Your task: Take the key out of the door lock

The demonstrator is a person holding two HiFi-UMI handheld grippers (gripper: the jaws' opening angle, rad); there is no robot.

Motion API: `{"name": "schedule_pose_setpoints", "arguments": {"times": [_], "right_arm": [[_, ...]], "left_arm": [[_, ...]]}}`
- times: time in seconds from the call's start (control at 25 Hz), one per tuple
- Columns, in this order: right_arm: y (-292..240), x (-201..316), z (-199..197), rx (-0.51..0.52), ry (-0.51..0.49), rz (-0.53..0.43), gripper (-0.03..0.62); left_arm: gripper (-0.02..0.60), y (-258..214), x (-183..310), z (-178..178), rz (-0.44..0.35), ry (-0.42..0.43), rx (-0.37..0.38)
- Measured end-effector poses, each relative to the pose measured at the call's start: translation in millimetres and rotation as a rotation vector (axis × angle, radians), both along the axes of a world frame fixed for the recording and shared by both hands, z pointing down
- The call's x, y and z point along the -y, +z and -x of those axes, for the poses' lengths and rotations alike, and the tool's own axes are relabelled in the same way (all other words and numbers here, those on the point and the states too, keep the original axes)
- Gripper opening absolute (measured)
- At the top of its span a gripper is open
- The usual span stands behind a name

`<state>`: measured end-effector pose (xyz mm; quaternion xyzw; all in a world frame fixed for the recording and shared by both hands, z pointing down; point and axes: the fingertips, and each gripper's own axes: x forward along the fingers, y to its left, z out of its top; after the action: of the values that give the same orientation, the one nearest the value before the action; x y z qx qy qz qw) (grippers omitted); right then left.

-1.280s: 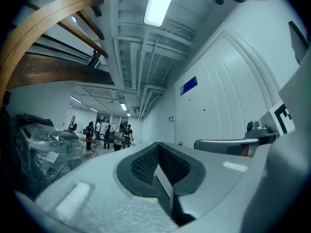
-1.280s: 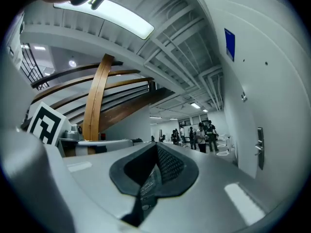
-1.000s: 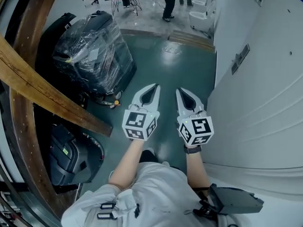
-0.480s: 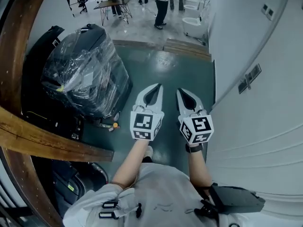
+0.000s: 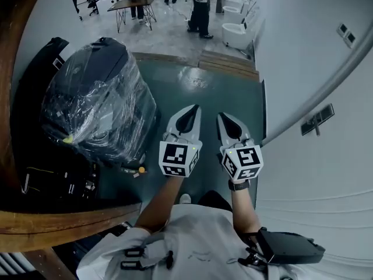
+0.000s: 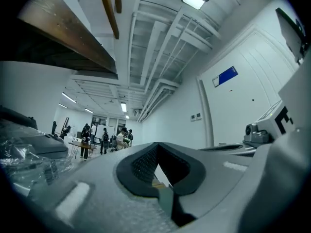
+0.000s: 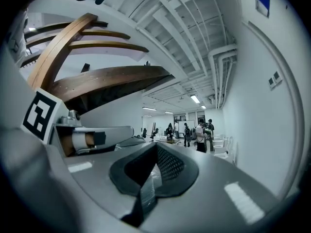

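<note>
Tongs closed, empty: left tongs (image 5: 192, 107) beside right tongs (image 5: 222, 115) above green floor (image 5: 224, 92), white wall (image 5: 326, 179) alongside.

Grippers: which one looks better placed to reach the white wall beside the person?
Right, probably. The right gripper is nearer the white wall on the person's right; the left gripper sits farther off, to its left. Both are shut and empty, and no key or lock shows yet.

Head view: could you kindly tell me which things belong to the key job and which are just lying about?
Job: left gripper, right gripper, both shut and empty; no key or lock visible.
Lying about: plastic-wrapped bundle, wooden beam, table.
</note>
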<state>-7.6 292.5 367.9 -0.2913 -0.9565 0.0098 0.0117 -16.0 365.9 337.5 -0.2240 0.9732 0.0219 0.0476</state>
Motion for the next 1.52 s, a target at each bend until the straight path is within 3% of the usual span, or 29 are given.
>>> {"name": "schedule_pose_setpoints", "arguments": {"times": [0.12, 0.28, 0.48, 0.64, 0.8, 0.96, 1.16, 1.52], "right_arm": [[0.5, 20.3, 29.0, -0.003, 0.051, 0.016, 0.006], [5.0, 56.5, 78.3, -0.002, 0.104, 0.056, 0.005], [1.5, 113.1, 161.7, 0.011, 0.161, 0.091, 0.005], [-18.7, 169.3, 214.9, 0.042, 0.226, 0.112, 0.006], [-23.8, 230.4, 239.3, 0.068, 0.327, 0.134, 0.005], [-4.8, 303.2, 233.3, 0.041, 0.477, 0.139, 0.005], [7.3, 406.0, 190.8, 0.032, 0.739, 0.147, 0.006], [5.4, 513.6, 145.9, 0.046, 1.097, 0.107, 0.005]], "left_arm": [[0.003, 7.4, 7.1, 33.2, -0.006, -0.003, -0.022], [0.003, 12.2, 43.2, 81.6, -0.005, 0.069, -0.005], [0.003, 17.7, 98.2, 168.3, 0.028, 0.113, -0.018], [0.003, -11.5, 153.4, 228.5, 0.060, 0.150, 0.036], [0.003, -30.4, 215.2, 266.2, 0.058, 0.246, 0.076], [0.003, -16.6, 302.4, 275.5, 0.047, 0.452, 0.039], [0.003, -4.6, 422.8, 247.6, 0.059, 0.763, 0.021], [0.003, 0.6, 569.1, 214.8, 0.070, 1.158, 0.023]]}}
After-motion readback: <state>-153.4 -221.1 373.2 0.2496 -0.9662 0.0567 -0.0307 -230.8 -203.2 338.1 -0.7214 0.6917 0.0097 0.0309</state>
